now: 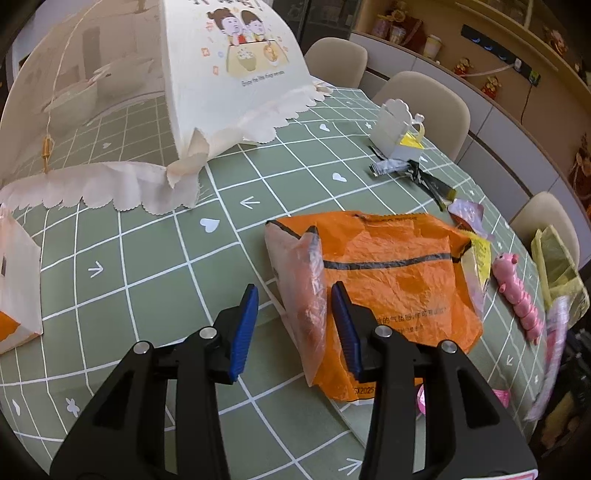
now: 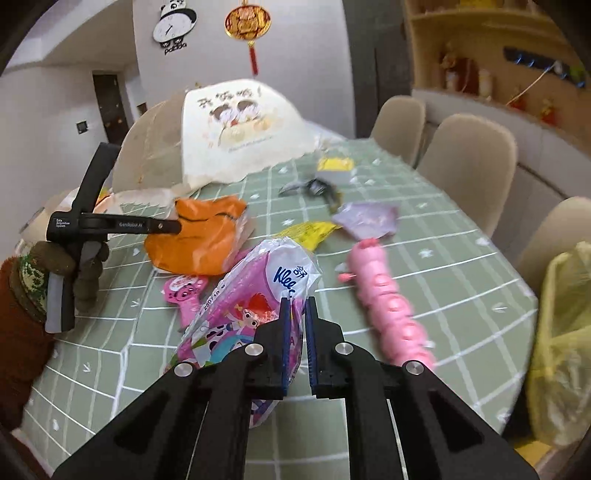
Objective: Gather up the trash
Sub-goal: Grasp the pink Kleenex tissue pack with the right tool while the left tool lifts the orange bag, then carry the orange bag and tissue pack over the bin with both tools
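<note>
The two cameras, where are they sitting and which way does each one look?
Left wrist view: sits on the left tongs, looking down at the orange bag; only the tongs show.
Right wrist view: sits on the right tongs, pinching a Kleenex wrapper; the person's gloved left hand shows.
Both see the orange bag, pink caterpillar toy and food cover.

Beige chairs (image 2: 469, 155) along green checked table (image 1: 147, 258), panda wall clock (image 2: 173, 26), wooden shelves (image 2: 480, 48)

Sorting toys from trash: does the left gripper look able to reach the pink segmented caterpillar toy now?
Probably not directly: the left gripper straddles a fold of the crumpled orange plastic bag, which lies between it and the caterpillar toy.
</note>
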Demonstrator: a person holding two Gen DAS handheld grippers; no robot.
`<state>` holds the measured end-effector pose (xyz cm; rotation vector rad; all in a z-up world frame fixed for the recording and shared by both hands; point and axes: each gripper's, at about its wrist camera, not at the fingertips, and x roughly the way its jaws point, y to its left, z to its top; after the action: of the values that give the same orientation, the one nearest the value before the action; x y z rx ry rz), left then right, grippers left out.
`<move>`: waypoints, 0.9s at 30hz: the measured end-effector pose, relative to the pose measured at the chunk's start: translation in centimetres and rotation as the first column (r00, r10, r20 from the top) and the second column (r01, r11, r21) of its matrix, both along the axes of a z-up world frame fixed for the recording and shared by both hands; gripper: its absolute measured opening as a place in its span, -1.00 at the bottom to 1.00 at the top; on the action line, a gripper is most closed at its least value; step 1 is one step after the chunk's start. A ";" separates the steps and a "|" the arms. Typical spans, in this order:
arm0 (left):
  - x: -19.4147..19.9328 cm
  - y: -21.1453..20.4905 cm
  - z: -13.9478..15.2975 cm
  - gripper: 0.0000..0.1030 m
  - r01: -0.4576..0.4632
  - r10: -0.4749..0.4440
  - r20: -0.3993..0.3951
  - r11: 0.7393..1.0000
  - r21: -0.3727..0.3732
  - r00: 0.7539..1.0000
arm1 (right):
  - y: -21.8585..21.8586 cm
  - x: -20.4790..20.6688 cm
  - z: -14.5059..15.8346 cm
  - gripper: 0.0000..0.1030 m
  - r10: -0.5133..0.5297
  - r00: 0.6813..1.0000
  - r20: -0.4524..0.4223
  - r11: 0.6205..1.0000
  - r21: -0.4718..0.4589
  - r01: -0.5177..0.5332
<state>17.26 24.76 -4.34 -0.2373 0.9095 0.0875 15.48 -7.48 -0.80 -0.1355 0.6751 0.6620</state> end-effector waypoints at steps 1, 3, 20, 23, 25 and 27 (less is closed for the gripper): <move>0.0 -0.3 0.0 -0.50 0.009 -0.009 0.004 1.000 0.003 1.000 | -0.4 -0.3 0.1 -0.82 -0.007 1.000 0.008 1.000 0.006 0.007; -0.2 -1.0 0.3 -0.61 0.023 -0.024 0.028 0.999 0.036 0.999 | -1.2 -0.9 0.2 -0.82 -0.012 1.000 0.016 1.000 0.024 0.012; -4.3 -8.1 10.1 -0.74 -0.024 -0.045 0.349 0.981 0.191 0.936 | -11.7 -1.5 0.5 -0.82 -0.077 0.996 0.055 0.995 0.072 0.073; -3.5 -10.3 10.5 -0.74 0.012 -0.074 0.348 0.984 0.178 0.934 | -13.6 -1.7 1.2 -0.82 -0.098 0.992 0.078 0.993 0.079 0.091; -2.7 -12.2 10.8 -0.74 0.051 -0.103 0.348 0.986 0.157 0.932 | -15.0 -1.7 1.8 -0.82 -0.120 0.988 0.098 0.990 0.084 0.112; -1.9 -14.1 11.2 -0.74 0.098 -0.138 0.350 0.987 0.131 0.926 | -16.6 -1.9 2.3 -0.82 -0.149 0.982 0.115 0.986 0.085 0.140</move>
<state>15.36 10.70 6.86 -0.0883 0.5498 -0.0178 13.62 -24.08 1.48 -0.0541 0.5360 0.5342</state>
